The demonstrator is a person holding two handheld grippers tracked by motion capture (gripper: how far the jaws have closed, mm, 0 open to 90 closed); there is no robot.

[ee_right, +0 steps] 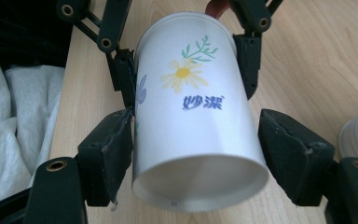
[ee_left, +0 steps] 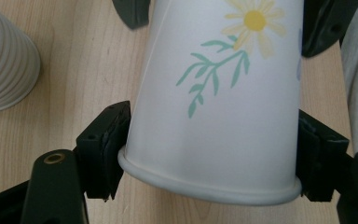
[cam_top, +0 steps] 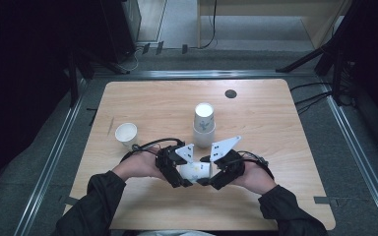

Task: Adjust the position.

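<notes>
A white paper cup printed with a daisy lies on its side between my two grippers, just above the table's near middle. In the left gripper view my left gripper is shut on the cup just behind its rolled rim, both pads pressed to its wall. The right gripper grips the cup near its base: one pad presses against it and the other lies close along the far side. From above, the left gripper and right gripper face each other.
Two stacked cups stand just beyond the grippers, and a single upright cup stands to the left. A ribbed cup shows beside the held one. A black disc lies near the far edge. White cloth hangs past the table's near edge.
</notes>
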